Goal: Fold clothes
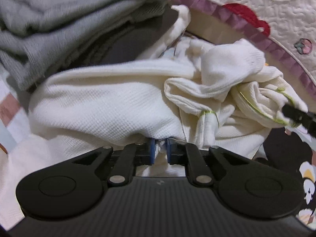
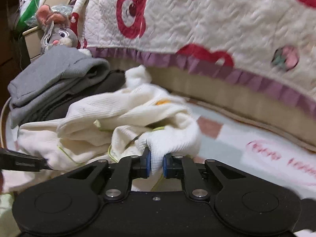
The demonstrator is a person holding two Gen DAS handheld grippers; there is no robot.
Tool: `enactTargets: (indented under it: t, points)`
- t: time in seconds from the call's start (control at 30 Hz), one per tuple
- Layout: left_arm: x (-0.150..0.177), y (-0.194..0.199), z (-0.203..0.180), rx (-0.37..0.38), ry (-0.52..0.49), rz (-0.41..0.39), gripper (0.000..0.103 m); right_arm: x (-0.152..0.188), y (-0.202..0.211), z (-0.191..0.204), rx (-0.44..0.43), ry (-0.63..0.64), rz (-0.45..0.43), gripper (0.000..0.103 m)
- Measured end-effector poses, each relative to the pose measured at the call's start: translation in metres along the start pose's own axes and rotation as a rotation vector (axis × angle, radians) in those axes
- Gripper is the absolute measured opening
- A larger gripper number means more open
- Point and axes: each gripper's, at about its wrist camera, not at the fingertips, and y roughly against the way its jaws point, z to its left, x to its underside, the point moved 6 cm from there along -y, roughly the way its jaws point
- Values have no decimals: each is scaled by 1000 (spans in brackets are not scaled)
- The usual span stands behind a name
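A crumpled cream-white garment [image 1: 102, 106] with thin green stitching lies bunched on the bed. In the left wrist view my left gripper [image 1: 160, 150] is shut on a fold of its near edge, white cloth pinched between the blue pads. The right gripper's black fingers [image 1: 294, 114] reach into the garment's right side there. In the right wrist view my right gripper [image 2: 156, 163] is shut on a thick fold of the same white garment [image 2: 94, 118]. The left gripper's dark finger [image 2: 21, 161] shows at the left edge, against the cloth.
A stack of folded grey clothes [image 1: 59, 29] [image 2: 53, 79] sits behind the garment. A quilted white bedspread with red prints and a purple frill [image 2: 197, 29] hangs over a beige bed edge [image 2: 227, 96]. A plush toy [image 2: 57, 33] sits at the back left. A patterned sheet [image 2: 256, 148] lies right.
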Motion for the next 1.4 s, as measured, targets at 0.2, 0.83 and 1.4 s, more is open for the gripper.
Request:
enactTargets:
  t: [0.2,0.83,1.4]
  points:
    - [2,13,-21,7,-67,-26,9,-3,16,-31,82,8,-11,7]
    - [-7,46,-45,203,-48,-104,8,22,139,-114,328,-160,79,6]
    - [30,15,-91,294,-113,111,57,27,131,-120,323,15,108,33]
